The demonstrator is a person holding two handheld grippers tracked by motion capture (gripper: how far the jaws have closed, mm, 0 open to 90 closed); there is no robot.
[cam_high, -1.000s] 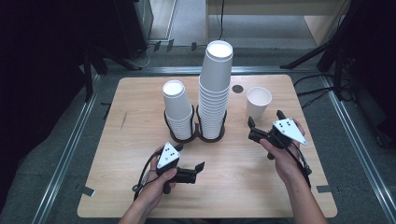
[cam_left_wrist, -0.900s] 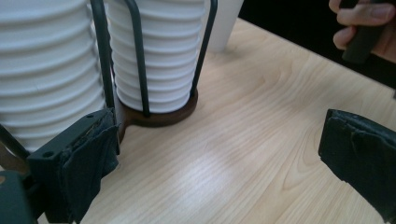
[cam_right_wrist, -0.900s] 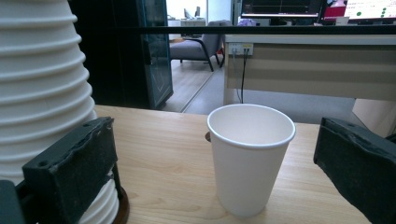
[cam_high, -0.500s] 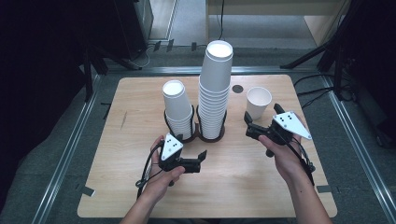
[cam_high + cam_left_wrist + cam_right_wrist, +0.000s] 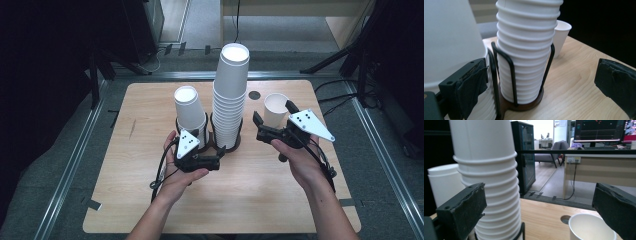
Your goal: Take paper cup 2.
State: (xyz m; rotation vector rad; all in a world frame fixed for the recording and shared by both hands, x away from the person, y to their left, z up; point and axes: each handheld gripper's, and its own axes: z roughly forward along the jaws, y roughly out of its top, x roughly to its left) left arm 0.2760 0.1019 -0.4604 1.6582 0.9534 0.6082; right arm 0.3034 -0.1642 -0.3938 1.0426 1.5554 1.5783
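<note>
While both my tongs hang above the table (image 5: pixel 150 210) with nothing in them, the risk is all in the approach. My right gripper (image 5: pixel 272 117) stands wide open, its jaws straddling the single cup (image 5: pixel 275 107), which sits upright just ahead of and below the jaw tips; in the right gripper view that single cup (image 5: pixel 591 228) shows low between the jaws, nearer the right one. My left gripper (image 5: pixel 220 155) is also spread wide and holds nothing; its jaw tips sit just beside the foot of the tall stack (image 5: pixel 231 100), which the left gripper view shows standing in the wire holder (image 5: pixel 511 72) straight ahead between the jaws. The short stack (image 5: pixel 190 112) is just off my left gripper's left jaw.

I judge the next move to be closing on the single cup. A thin paper wall like that would probably crumple if I squeeze hard, and if one jaw touches first the cup may skid or tip away. My right gripper's left jaw is also near the tall stack (image 5: pixel 486 170); a sideways swing could knock it. My left gripper, so near the holder's base, could nudge the holder and set both stacks rocking.
</note>
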